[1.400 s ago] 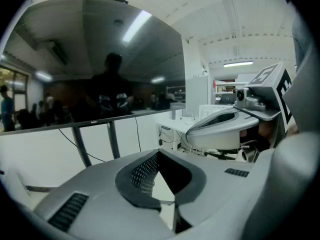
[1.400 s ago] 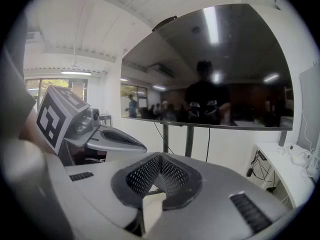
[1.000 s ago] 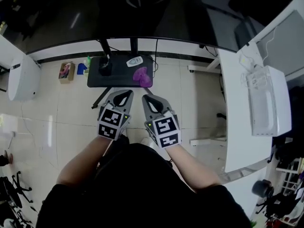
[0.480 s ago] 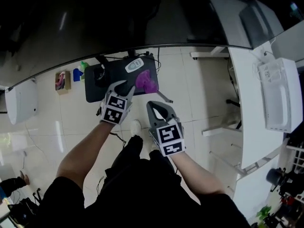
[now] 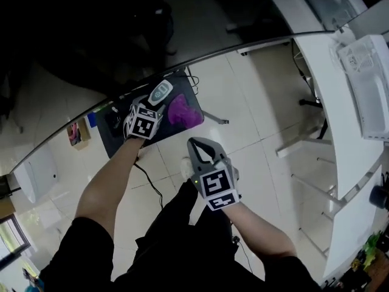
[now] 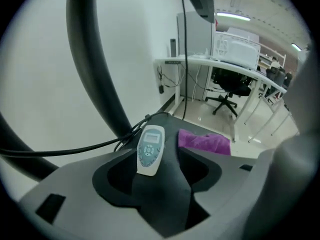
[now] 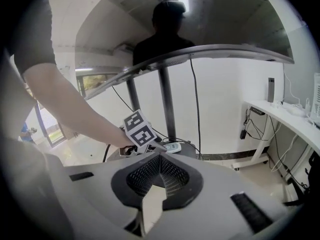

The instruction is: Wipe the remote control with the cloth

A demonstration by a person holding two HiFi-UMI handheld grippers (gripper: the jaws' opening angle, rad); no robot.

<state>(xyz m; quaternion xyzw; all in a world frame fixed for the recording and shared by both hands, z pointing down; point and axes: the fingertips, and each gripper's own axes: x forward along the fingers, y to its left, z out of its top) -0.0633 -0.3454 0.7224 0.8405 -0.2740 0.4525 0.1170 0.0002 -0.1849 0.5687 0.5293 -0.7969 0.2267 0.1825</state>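
Note:
A white remote control [image 5: 160, 92] [image 6: 150, 149] lies on a small black table [image 5: 115, 135], with a purple cloth [image 5: 184, 111] [image 6: 204, 140] bunched just to its right. My left gripper [image 5: 154, 105] [image 6: 159, 171] hovers over the table, its jaws opening. The remote's near end lies between them and the pads do not press on it. My right gripper [image 5: 199, 142] [image 7: 159, 156] hangs back over the floor, shut and empty. In the right gripper view, the left gripper's marker cube [image 7: 140, 129] partly hides the remote [image 7: 172, 146].
A thick curved black post [image 6: 95, 64] and cables rise at the table's far side. A long white desk [image 5: 328, 102] with a white device [image 5: 371, 84] runs along the right. A cable [image 5: 146, 175] trails on the tiled floor. An office chair [image 6: 227, 91] stands by the desk.
My left gripper has reached forward from beside the right one to the table and remote, and its jaws have come apart. The right gripper stayed back, shut. The head view has tilted.

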